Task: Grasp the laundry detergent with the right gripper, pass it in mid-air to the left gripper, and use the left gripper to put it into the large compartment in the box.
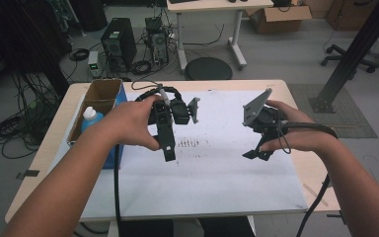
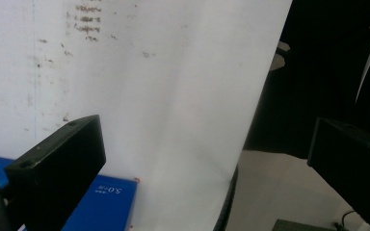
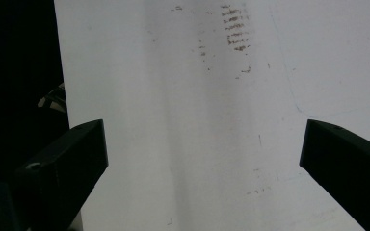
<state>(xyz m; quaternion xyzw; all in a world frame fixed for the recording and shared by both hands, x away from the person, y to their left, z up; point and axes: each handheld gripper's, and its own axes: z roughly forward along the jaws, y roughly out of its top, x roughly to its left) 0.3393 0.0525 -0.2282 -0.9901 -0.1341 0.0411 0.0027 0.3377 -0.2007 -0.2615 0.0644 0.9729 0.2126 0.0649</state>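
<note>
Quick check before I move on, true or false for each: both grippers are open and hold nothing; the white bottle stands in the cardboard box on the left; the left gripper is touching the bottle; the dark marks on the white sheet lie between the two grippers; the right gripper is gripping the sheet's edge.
1. Both grippers are open and hold nothing. True: the left gripper and the right gripper both show jaws spread wide with nothing between them.
2. The white bottle stands in the cardboard box on the left. True.
3. The left gripper touches the bottle. False: it is over the white sheet, apart from the box.
4. The dark marks lie between the grippers. True.
5. The right gripper grips the sheet's edge. False: it is open above the sheet.
</note>
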